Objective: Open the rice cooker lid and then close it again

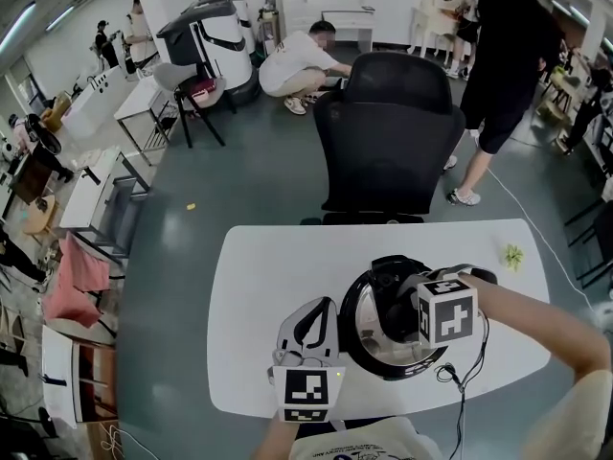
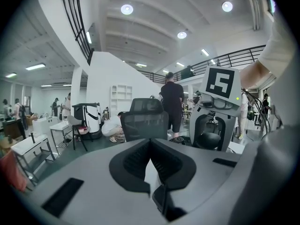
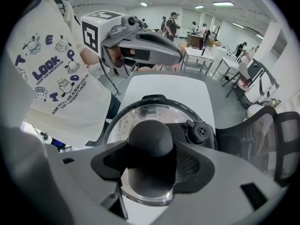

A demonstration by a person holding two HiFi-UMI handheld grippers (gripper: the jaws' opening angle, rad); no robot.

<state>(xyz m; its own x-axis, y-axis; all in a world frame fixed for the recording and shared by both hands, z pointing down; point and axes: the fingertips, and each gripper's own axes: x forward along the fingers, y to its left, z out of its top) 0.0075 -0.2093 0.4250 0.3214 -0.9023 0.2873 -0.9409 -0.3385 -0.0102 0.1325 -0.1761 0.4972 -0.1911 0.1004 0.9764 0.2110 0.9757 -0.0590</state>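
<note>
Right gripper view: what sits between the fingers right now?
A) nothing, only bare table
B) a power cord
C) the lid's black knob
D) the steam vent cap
C: the black lid knob fills the gap between the right gripper's fingers, with the vent cap off to one side.

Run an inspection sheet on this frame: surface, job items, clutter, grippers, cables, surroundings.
Surface: white table with rounded corners.
Job's things: rice cooker near the front edge; glass lid over it, with a black knob on top. Whether the lid is fully seated cannot be told.
Clutter: small yellow-green thing near the table's far right corner.
Grippers: right gripper points down over the lid, jaws closed on the knob. Left gripper sits left of the cooker, jaws together, nothing between them.
Cables: black cable hangs from the right gripper.
Surroundings: black office chair behind the table; standing person and crouching person beyond.
</note>
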